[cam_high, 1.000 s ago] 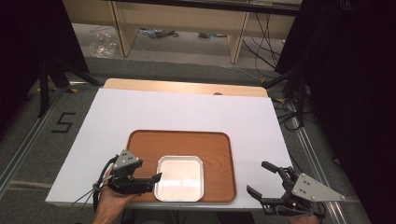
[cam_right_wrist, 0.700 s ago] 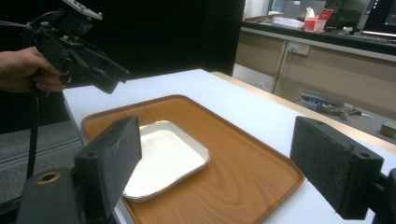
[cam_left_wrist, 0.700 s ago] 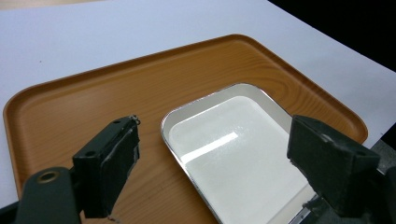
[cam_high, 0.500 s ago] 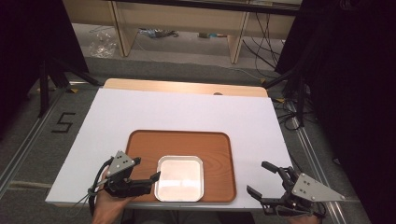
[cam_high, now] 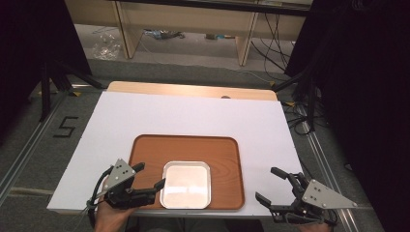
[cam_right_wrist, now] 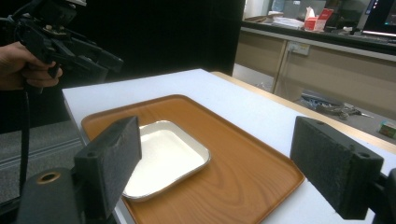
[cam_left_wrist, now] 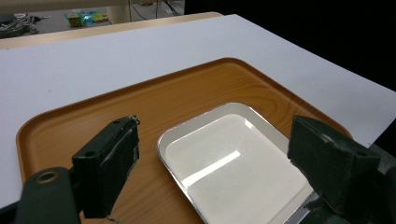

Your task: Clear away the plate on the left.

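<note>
Your white worktop (cam_high: 193, 116) carries a wooden tray (cam_high: 193, 150) holding a shallow metal dish (cam_high: 186, 184). Your left gripper (cam_high: 150, 179) has drawn slightly back, jaws apart, the dish just ahead of them; your right gripper (cam_high: 273, 186) waits well aside, jaws apart.

A pale wooden table (cam_high: 193, 90) covered by a white sheet (cam_high: 193, 118) is set on grey carpeted floor (cam_high: 183, 65). Beyond the table's far edge, light wooden shelving units (cam_high: 188, 19) are seen, with clutter and black cables (cam_high: 270, 36) on the floor beneath. Black curtains (cam_high: 367, 96) are hung to the table's right and left. Left of the table, a black "5" mark (cam_high: 66, 126) is laid on the floor.
</note>
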### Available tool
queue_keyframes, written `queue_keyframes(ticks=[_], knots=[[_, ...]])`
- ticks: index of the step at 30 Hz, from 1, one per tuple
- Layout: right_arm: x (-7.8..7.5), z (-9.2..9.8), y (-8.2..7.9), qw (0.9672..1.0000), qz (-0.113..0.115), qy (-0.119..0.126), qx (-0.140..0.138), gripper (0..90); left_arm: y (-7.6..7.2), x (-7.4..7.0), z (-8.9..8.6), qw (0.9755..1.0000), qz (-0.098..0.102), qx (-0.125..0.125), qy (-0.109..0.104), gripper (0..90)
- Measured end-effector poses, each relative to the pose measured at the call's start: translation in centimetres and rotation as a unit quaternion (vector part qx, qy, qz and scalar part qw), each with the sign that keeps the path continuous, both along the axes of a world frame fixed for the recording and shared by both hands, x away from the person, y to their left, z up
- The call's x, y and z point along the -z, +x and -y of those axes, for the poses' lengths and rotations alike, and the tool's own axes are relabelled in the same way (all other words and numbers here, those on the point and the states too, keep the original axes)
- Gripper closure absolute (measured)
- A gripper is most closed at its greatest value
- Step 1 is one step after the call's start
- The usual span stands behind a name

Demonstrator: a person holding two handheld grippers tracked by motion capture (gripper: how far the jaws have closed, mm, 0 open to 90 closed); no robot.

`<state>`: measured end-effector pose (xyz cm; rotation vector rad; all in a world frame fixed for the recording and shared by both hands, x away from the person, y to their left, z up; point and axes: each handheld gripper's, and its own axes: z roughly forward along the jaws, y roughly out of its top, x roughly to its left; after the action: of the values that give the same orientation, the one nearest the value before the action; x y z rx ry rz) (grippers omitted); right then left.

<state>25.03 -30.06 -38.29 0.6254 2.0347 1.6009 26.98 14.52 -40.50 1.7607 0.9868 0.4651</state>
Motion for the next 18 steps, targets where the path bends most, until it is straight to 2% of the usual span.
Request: queue_keyframes(ticks=[6,10,13,16,18], knots=[[0.0,0.0,0.0,1.0000,0.001,0.001,0.000,17.2,-0.6,-0.2,0.1,1.0000,0.005,0.001,-0.004,15.7],[0.0,0.0,0.0,1.0000,0.000,0.000,0.000,17.2,-1.2,-0.5,0.3,0.9998,0.016,0.006,0.001,15.6],[0.0,0.0,0.0,1.0000,0.003,0.003,0.000,17.2,-1.7,-0.7,0.3,0.9993,0.032,0.014,0.011,15.6],[0.0,0.0,0.0,1.0000,0.001,0.001,0.000,17.2,-2.1,-0.8,0.4,0.9990,0.040,0.016,0.011,15.6],[0.0,0.0,0.0,1.0000,0.002,0.002,0.000,17.2,-2.4,-0.9,0.5,0.9992,0.037,0.014,0.004,15.6]])
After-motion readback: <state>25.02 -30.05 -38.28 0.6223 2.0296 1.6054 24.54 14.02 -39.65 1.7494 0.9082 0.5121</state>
